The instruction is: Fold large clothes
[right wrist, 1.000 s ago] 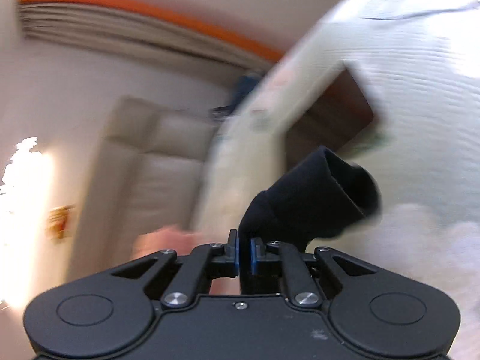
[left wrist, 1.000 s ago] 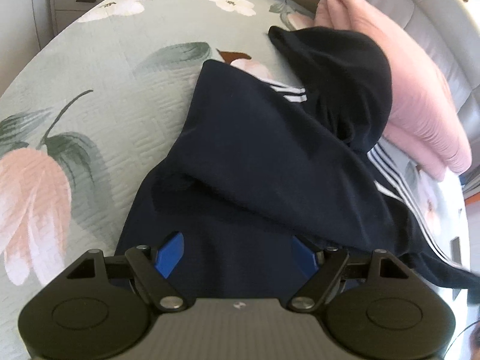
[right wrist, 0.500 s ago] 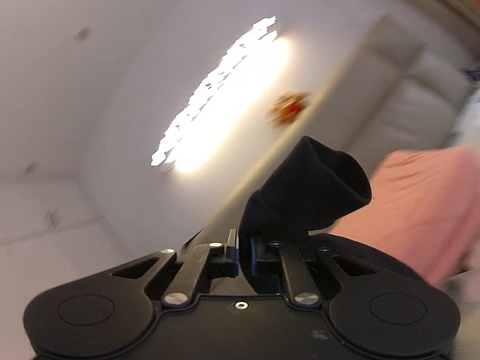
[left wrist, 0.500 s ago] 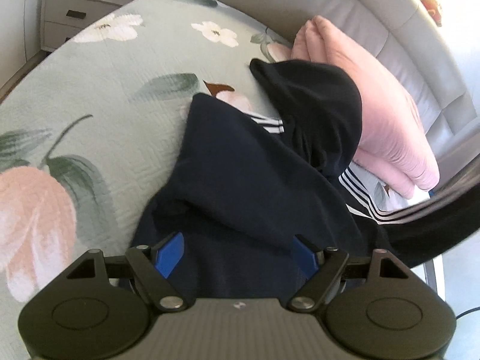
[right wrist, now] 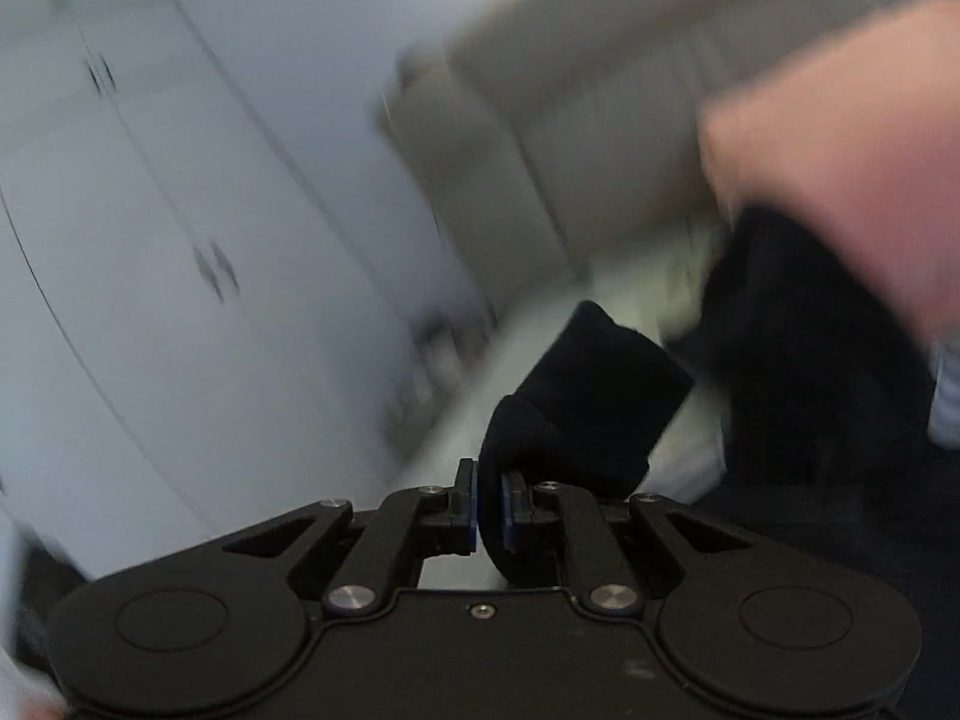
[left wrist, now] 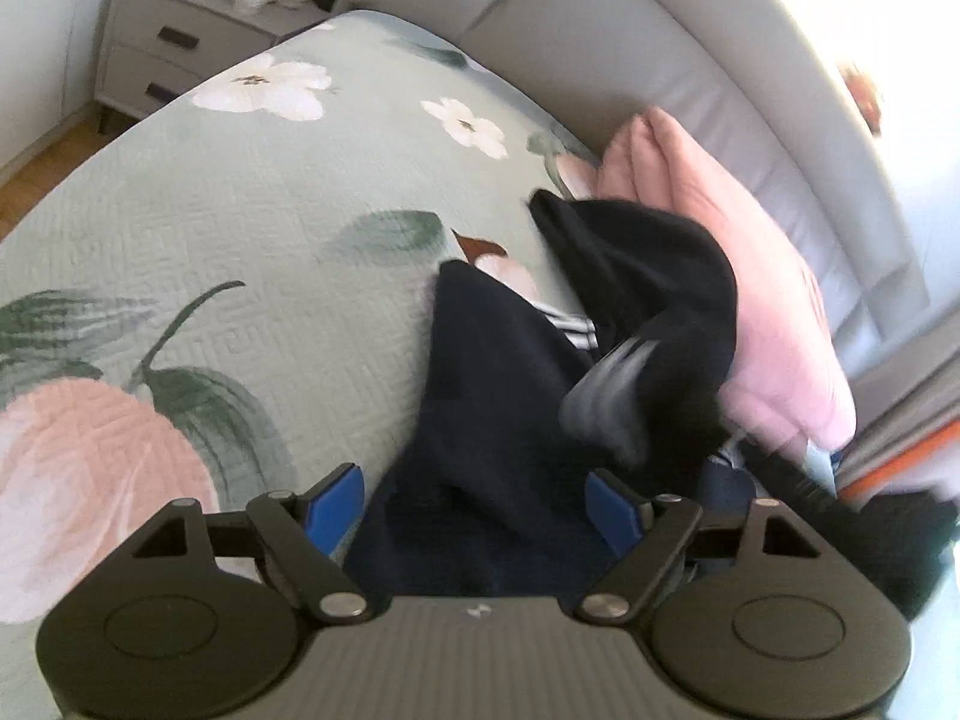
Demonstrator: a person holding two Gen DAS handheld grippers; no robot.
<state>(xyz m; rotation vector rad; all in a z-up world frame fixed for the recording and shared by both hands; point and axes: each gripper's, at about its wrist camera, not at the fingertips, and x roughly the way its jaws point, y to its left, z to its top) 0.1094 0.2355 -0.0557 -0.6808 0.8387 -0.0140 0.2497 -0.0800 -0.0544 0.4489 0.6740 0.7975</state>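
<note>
Quilted pale-green floral bedspread (left wrist: pixel 252 228) carries the dark navy white-striped jacket (left wrist: pixel 498 396), beneath the wide-apart left gripper (left wrist: pixel 474 504). Right gripper (right wrist: pixel 489 510), jaws just easing apart, has the cuff between them. Beyond: pink pillow (left wrist: pixel 750 276), grey nightstand (left wrist: pixel 174 54).

L hand-held gripper (left wrist: pixel 477 495) wide apart; R hand-held gripper (right wrist: pixel 489 507) just loosening.

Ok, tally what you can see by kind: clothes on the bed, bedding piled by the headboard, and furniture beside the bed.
Dark garment: 1
Pink folded bedding: 1
Nightstand: 1
Total: 3
</note>
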